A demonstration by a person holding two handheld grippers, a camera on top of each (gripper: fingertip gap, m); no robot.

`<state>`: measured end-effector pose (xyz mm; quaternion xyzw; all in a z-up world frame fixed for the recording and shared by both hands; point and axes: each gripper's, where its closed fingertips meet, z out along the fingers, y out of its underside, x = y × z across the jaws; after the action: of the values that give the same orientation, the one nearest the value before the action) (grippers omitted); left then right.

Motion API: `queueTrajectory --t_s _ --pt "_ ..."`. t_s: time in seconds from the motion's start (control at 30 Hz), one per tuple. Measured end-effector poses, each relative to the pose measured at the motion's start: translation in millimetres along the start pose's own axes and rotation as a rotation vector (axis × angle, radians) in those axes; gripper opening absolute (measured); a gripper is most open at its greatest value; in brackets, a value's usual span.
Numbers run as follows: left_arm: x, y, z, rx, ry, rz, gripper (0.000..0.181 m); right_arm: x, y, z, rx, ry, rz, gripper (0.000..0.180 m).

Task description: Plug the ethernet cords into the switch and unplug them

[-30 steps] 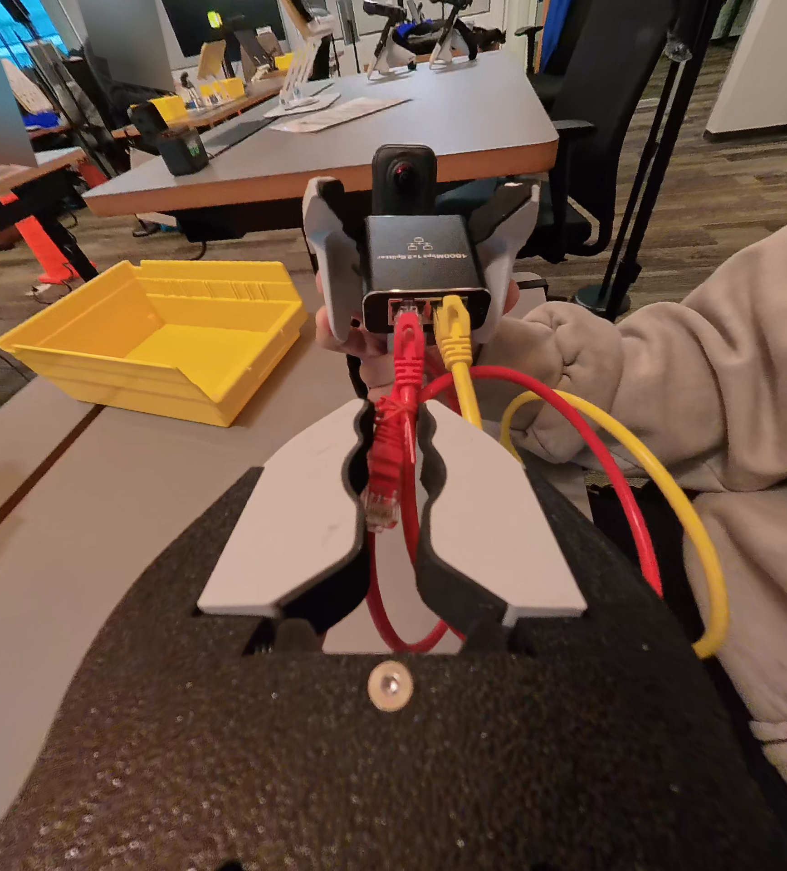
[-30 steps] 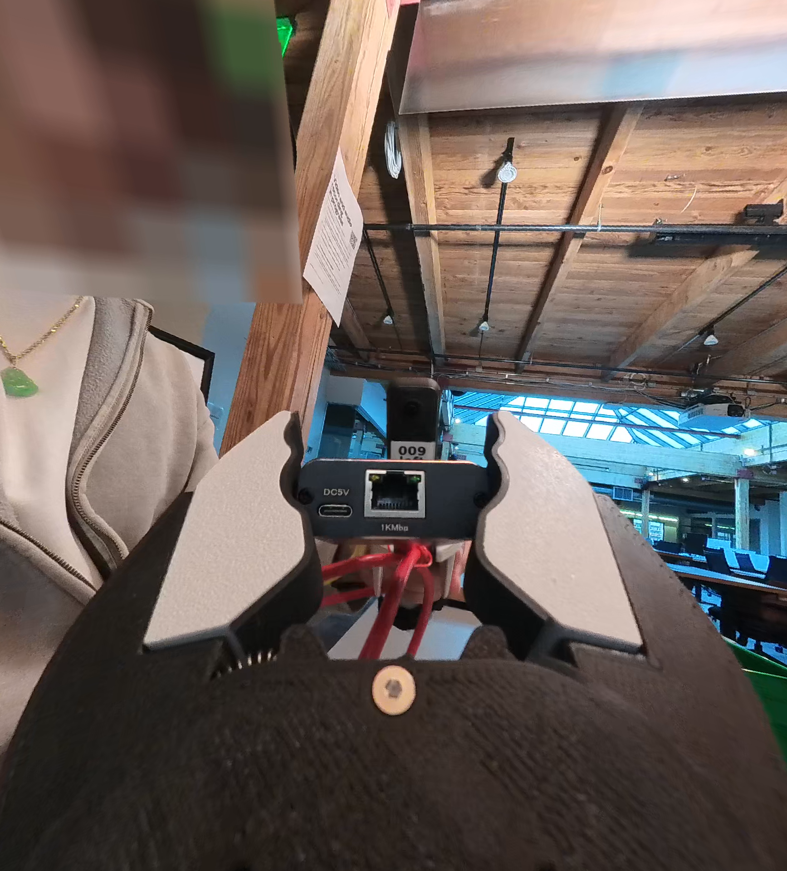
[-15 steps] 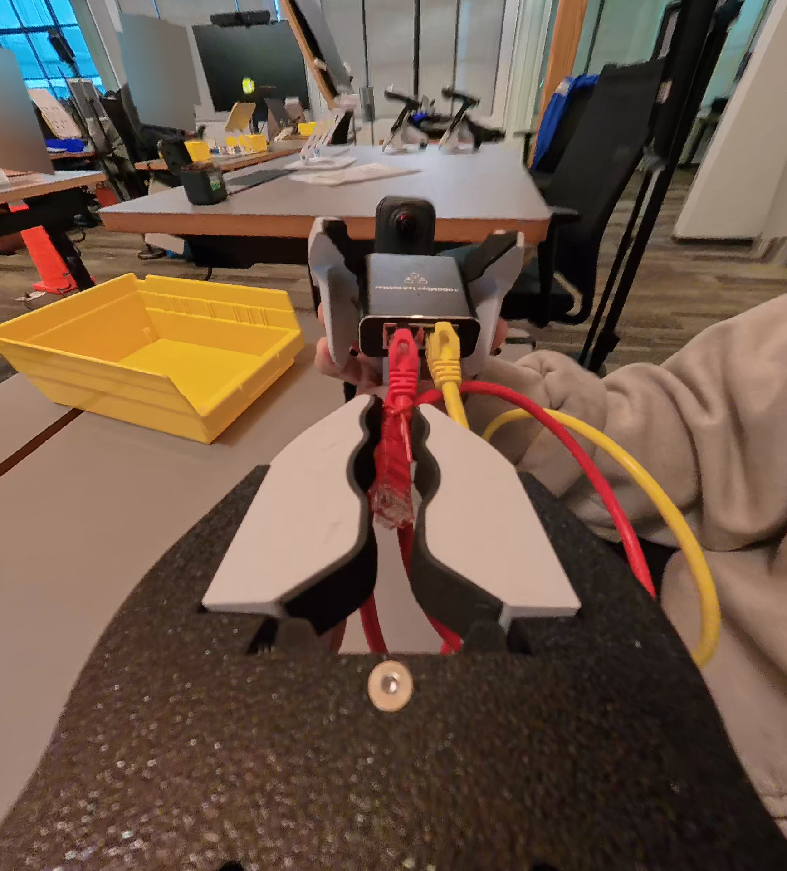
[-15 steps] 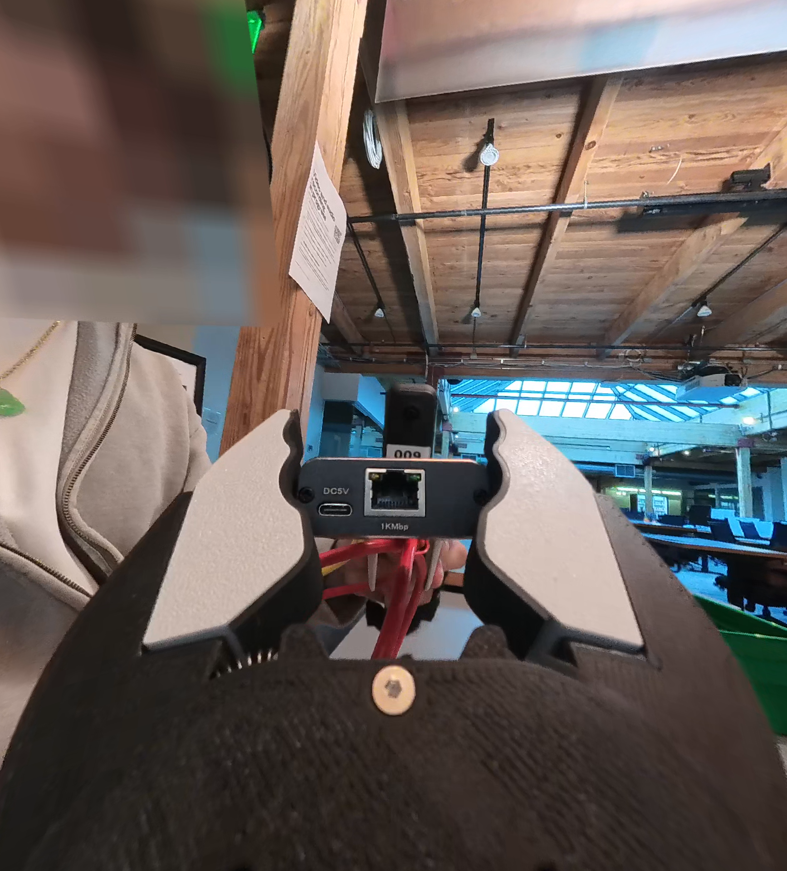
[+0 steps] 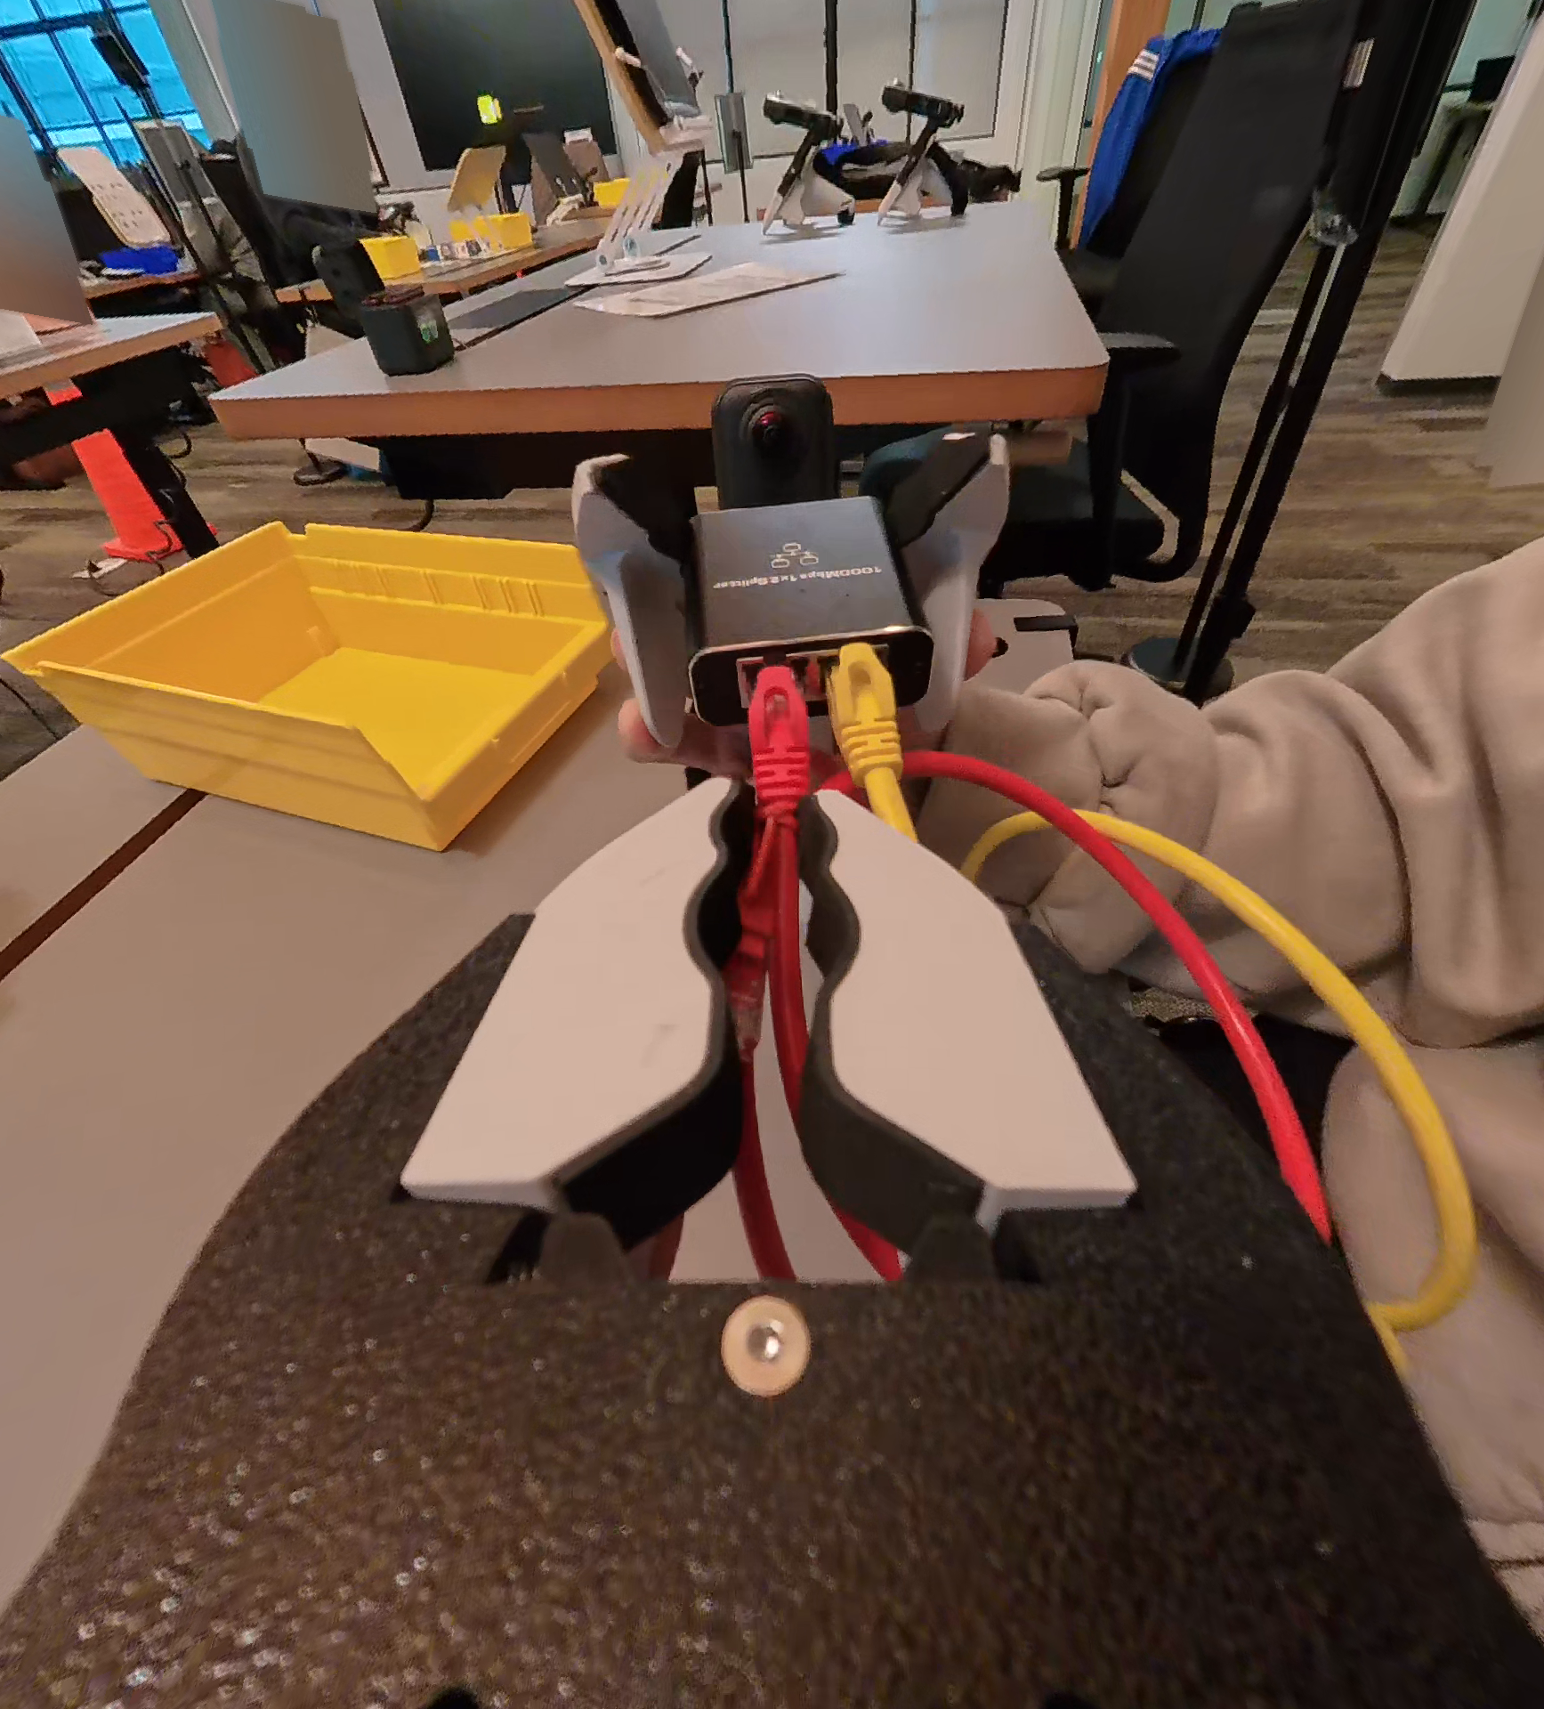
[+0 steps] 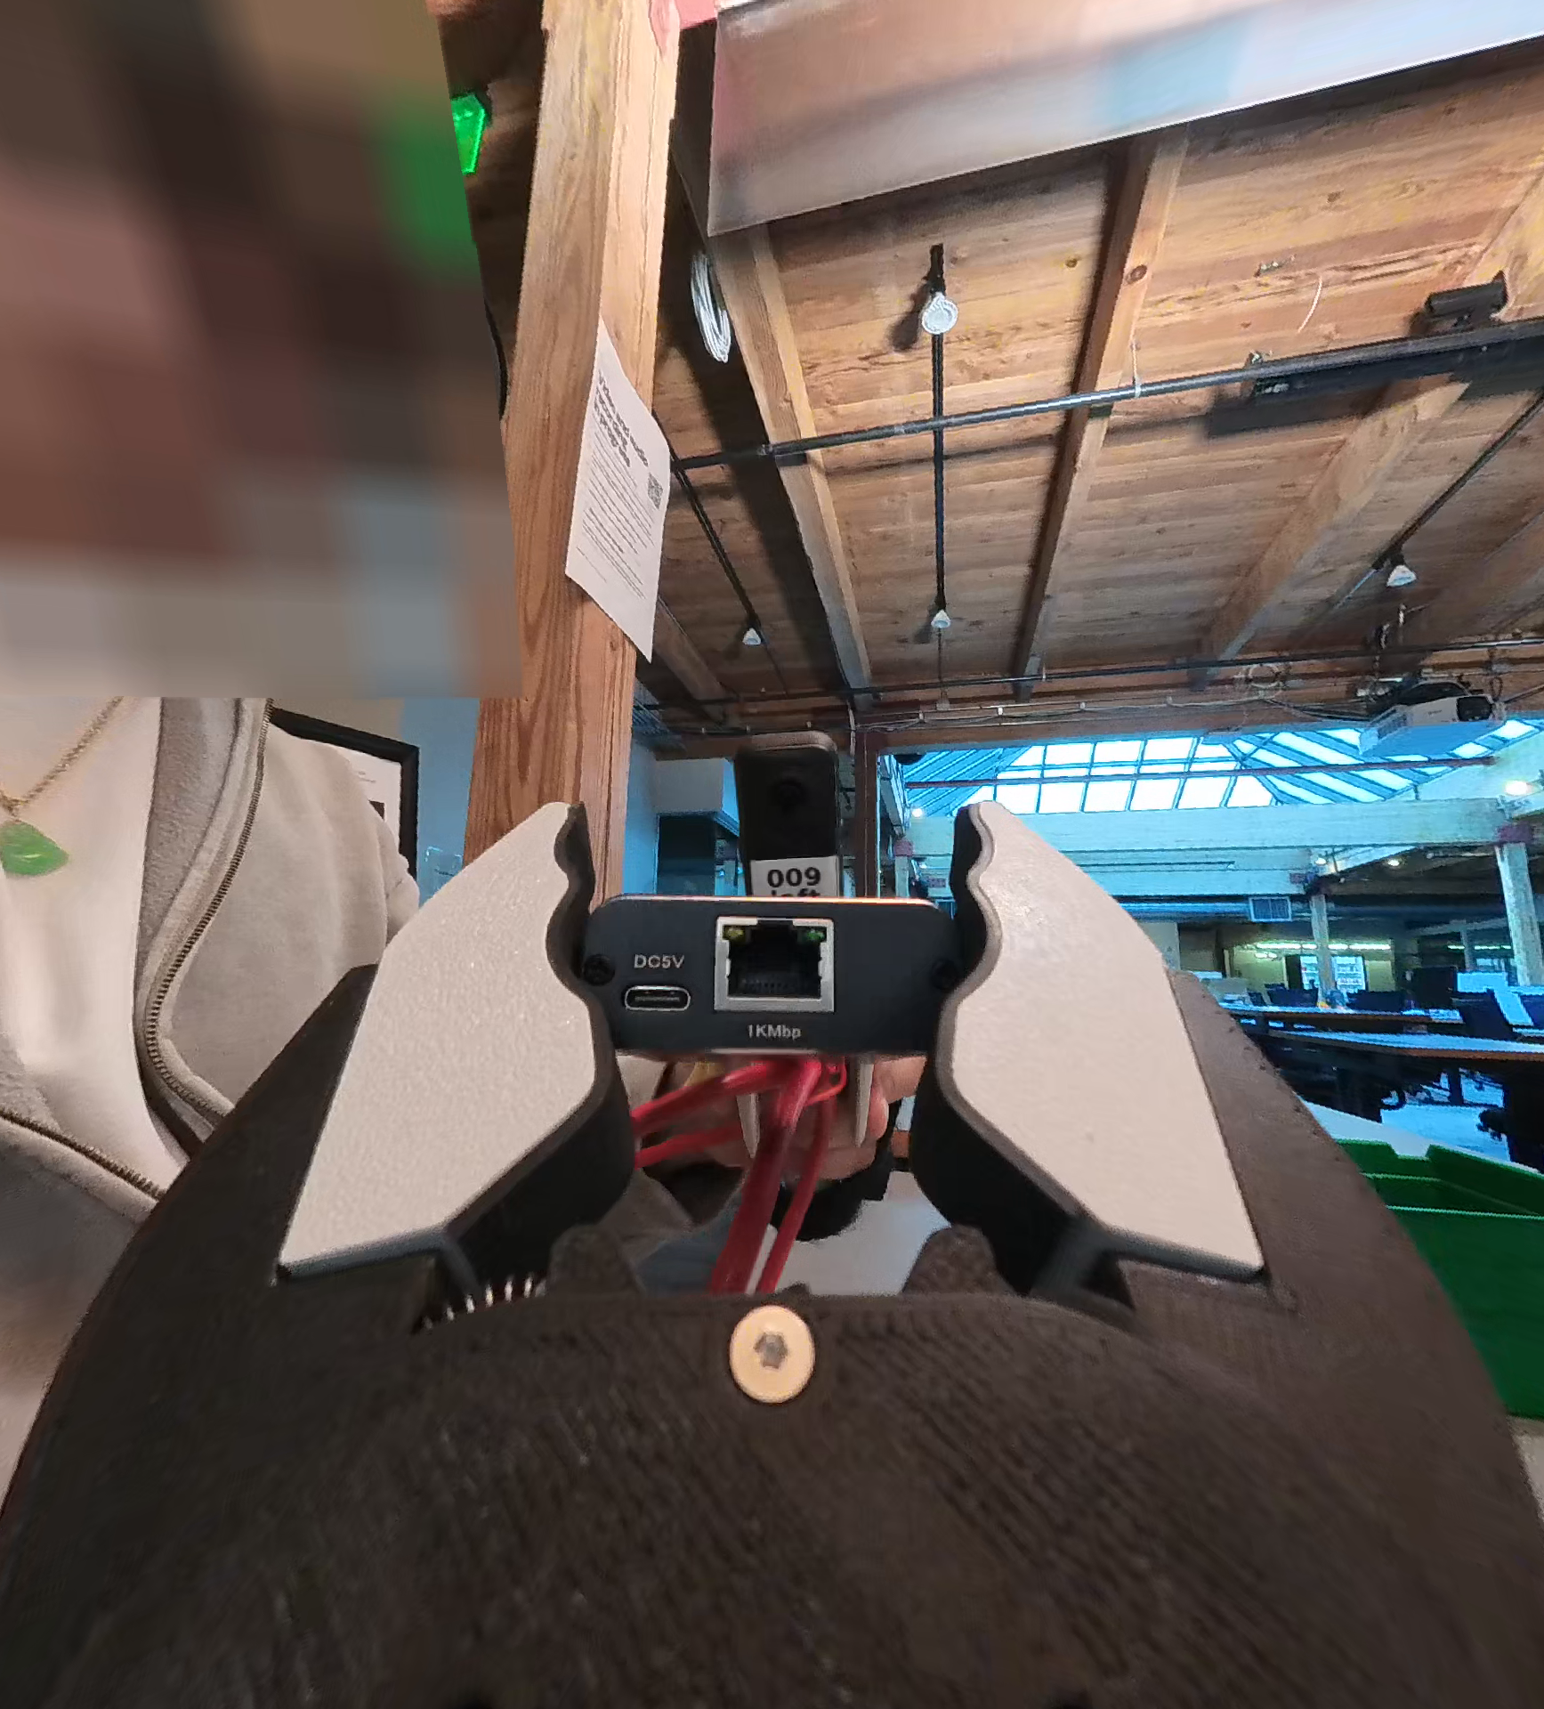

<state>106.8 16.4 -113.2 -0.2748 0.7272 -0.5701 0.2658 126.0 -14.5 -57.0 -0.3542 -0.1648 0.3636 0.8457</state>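
My right gripper [image 6: 772, 860] is shut on the black switch [image 6: 772, 971], whose back face shows one empty ethernet port and a small power port. In the left wrist view the switch [image 5: 796, 573] faces me, held between the right gripper's fingers [image 5: 629, 610]. A red plug [image 5: 777, 731] sits in its left port and a yellow plug [image 5: 860, 721] in its right port. My left gripper [image 5: 768, 814] is shut on the red cord [image 5: 782, 1017] just below the switch. The cord's loose red plug [image 5: 747, 980] lies between the fingers. The yellow cord [image 5: 1304, 971] loops off to the right.
An empty yellow bin [image 5: 195, 703] stands on the tan table [image 5: 148, 1063] to the left. A person's grey sleeve [image 5: 1397, 786] fills the right side. A grey desk [image 5: 749, 342] and black chair stand behind. A green bin [image 6: 1489, 1295] is at the right of the right wrist view. My hands' fingertips stand some 6 cm from each other.
Both hands have shifted slightly together, so the backgrounds moved in both views. The grips on the switch and the red cord are unchanged, and both plugs stay in their ports.
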Motion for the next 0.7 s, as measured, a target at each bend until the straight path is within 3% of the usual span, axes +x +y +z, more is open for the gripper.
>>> queueTrajectory --t_s 0.3,0.53,0.7 --pt "-3 -3 1 0.092 0.018 -0.081 0.008 4 -1 2 -0.018 0.04 0.013 0.076" --pt "-1 -8 -7 0.045 0.02 -0.009 0.009 1 20 0 -0.368 0.094 -0.066 0.075" --pt "0 -13 -6 -0.014 0.037 0.043 0.008 -1 24 -5 -0.461 0.116 -0.086 0.075"
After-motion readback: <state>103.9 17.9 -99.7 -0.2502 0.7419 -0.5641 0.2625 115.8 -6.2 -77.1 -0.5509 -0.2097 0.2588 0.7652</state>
